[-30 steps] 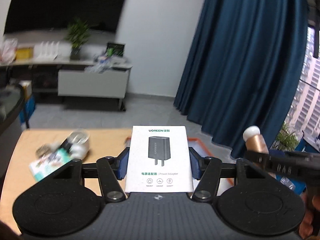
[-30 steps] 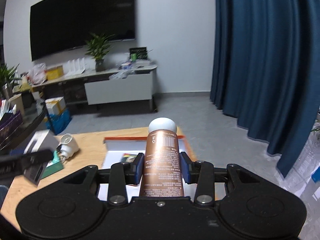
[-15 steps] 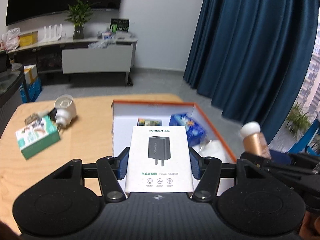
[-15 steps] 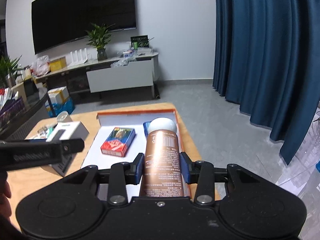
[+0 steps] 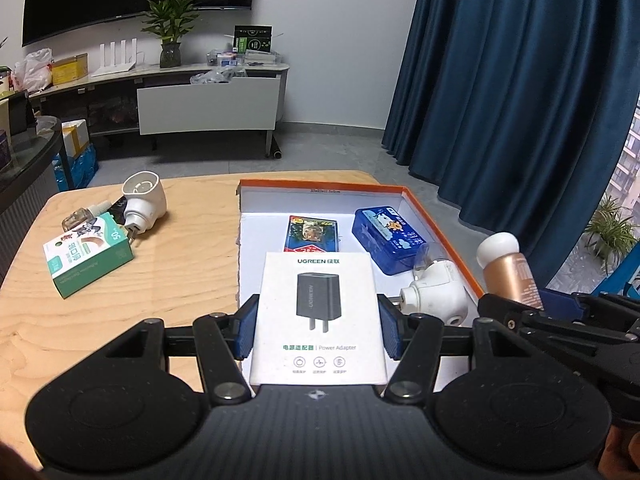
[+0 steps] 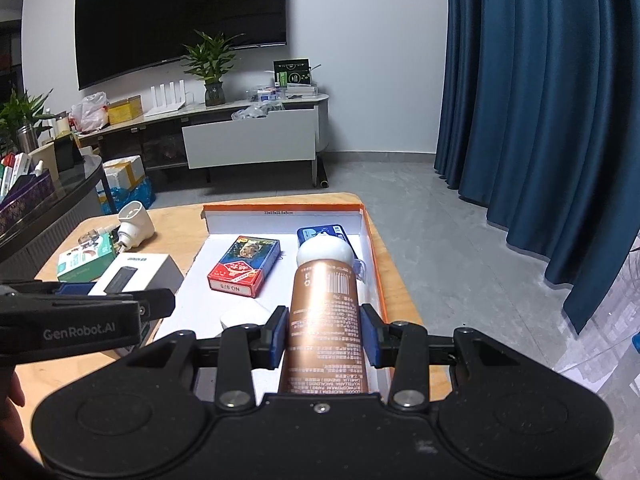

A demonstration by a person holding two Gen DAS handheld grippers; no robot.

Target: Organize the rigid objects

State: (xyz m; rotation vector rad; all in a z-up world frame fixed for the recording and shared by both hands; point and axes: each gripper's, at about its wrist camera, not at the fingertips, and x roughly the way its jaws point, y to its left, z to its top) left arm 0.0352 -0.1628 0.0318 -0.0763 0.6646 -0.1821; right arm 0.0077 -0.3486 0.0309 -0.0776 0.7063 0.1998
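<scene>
Blue pads of the left gripper [image 5: 318, 328] are clamped on a white adapter box [image 5: 318, 312] above the orange-rimmed tray [image 5: 440, 232]; a copper bottle [image 6: 326, 320] is pinched by the right gripper [image 6: 324, 342]. Only the left view shows a white plug [image 5: 434, 300] fully — the right view shows the bottle's barcode.

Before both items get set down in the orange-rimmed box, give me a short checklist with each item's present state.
1. Left gripper shut on the power adapter box: ok.
2. Right gripper shut on the copper bottle: ok.
3. Both loads over the orange-rimmed box: ok.
4. Free floor in the box, left side, clear of the card pack, blue case and white plug: ok.
5. Space below the bottle clear of the plug: cannot tell.
6. Items left on the table, green box: not ok.
</scene>
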